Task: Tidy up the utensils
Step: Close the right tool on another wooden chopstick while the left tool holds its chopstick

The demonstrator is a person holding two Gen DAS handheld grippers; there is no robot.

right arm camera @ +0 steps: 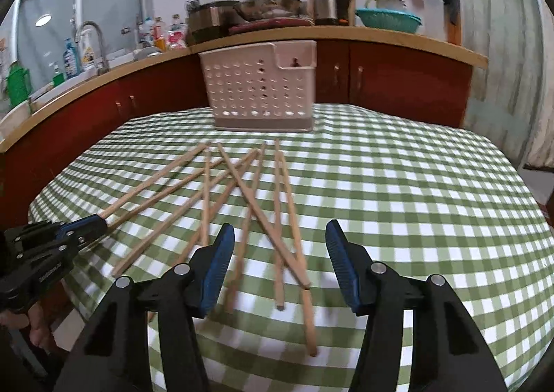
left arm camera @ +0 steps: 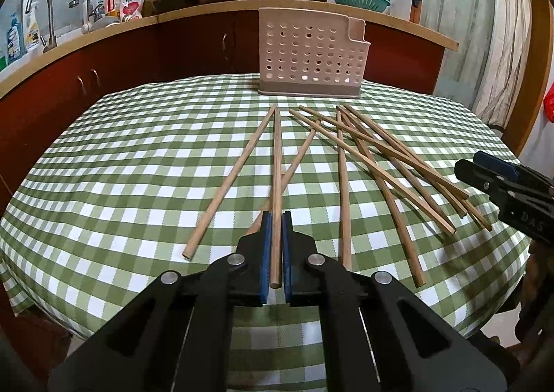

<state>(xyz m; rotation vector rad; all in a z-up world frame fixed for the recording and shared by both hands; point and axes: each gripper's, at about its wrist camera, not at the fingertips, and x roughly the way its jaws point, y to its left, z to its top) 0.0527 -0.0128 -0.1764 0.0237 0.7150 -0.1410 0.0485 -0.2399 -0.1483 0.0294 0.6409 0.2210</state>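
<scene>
Chopstick (left arm camera: 276,191) clamped in left tongs (left arm camera: 276,219), long axis pointing at the holder (left arm camera: 311,56) straight ahead; right tongs (right arm camera: 279,236) gape empty over the pile (right arm camera: 263,219).

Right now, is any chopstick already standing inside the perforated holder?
No, the holder shows nothing above its rim, and the chopsticks lie on the checked tablecloth, one between the left gripper fingers.
</scene>
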